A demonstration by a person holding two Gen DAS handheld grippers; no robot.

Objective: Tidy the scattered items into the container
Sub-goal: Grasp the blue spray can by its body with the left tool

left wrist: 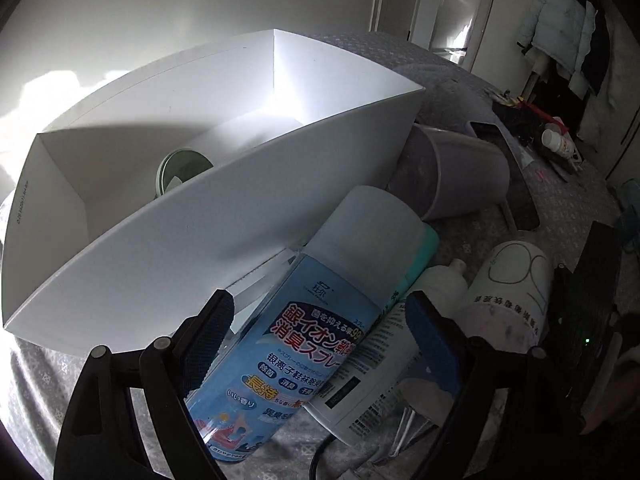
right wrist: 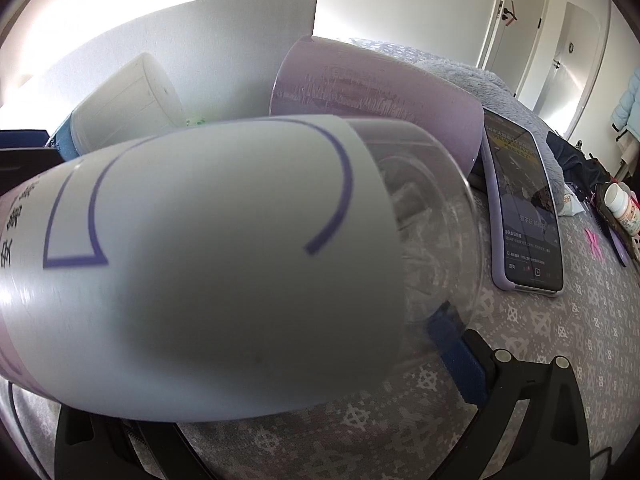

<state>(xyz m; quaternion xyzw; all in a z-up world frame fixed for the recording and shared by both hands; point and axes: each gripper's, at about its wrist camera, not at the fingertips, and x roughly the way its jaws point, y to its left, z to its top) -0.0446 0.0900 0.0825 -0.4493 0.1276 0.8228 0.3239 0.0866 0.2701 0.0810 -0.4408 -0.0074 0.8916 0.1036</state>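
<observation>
A white open box (left wrist: 168,240) stands on the patterned cloth with a green round item (left wrist: 180,172) inside. A blue spray can (left wrist: 304,320) lies against the box, between the spread fingers of my open left gripper (left wrist: 320,324), which do not touch it. Under the can lies a white labelled bottle (left wrist: 368,376). A white bottle with purple lines (left wrist: 508,292) lies to the right. In the right wrist view that bottle (right wrist: 208,264) fills the frame between my right gripper's fingers; one blue pad (right wrist: 456,348) shows beside it, the other is hidden.
A lilac cup (left wrist: 452,172) lies on its side by the box, and shows in the right wrist view (right wrist: 376,96). A phone in a lilac case (right wrist: 520,208) lies right of it. A pill bottle (right wrist: 622,208) and clutter sit far right.
</observation>
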